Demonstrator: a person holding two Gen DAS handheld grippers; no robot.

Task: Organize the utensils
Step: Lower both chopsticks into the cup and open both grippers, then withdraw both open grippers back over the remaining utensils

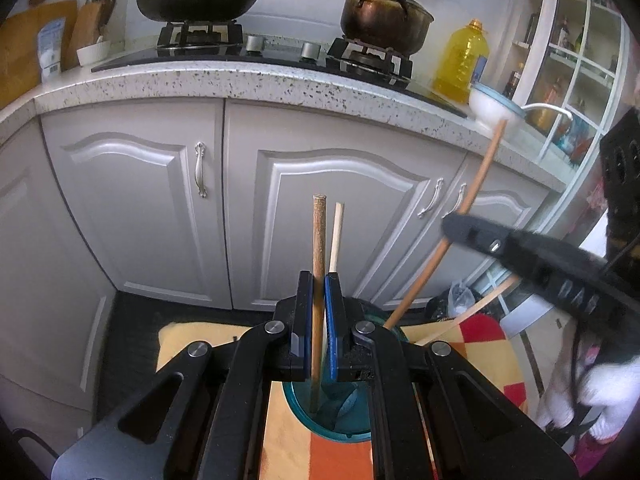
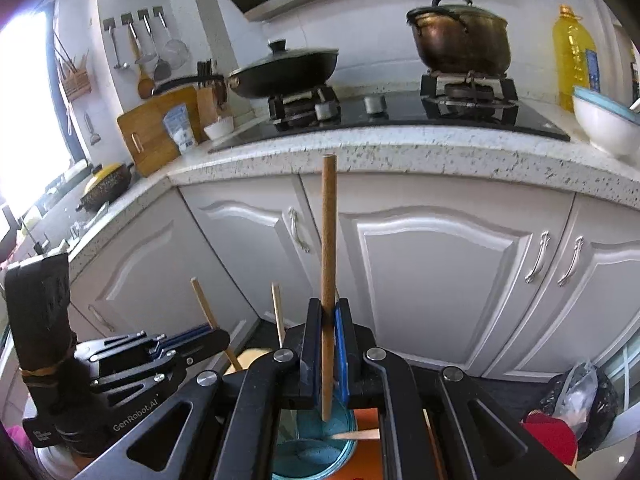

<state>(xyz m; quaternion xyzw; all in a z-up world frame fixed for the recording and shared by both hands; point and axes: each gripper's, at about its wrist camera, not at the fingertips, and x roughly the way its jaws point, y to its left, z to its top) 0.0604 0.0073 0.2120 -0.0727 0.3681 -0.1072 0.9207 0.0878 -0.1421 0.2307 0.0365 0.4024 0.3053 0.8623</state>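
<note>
Both grippers are lowering wooden sticks into a teal cup (image 1: 320, 420) that stands on an orange and yellow cloth (image 1: 288, 452) on the desk.

The left gripper (image 1: 319, 320) has its fingers narrowed on a round stick (image 1: 319, 240), held nearly upright, with the lower end already inside the cup's mouth. A thinner, paler stick (image 1: 337, 236) rises just beside it; from this view I cannot tell whether the fingers also pinch it.

The right gripper (image 2: 329, 352) is likewise clamped on a stick (image 2: 328, 240), which is upright with its tip hanging over the cup (image 2: 312, 444). In the left view this stick leans across the cup from the right. A flat wooden piece (image 2: 356, 435) lies across the cup's rim.

The step in hand looks like the drop-in. Next, each stick needs its tip well down inside the cup before the fingers part, and the two should be kept apart so they do not knock each other or tip the cup.
</note>
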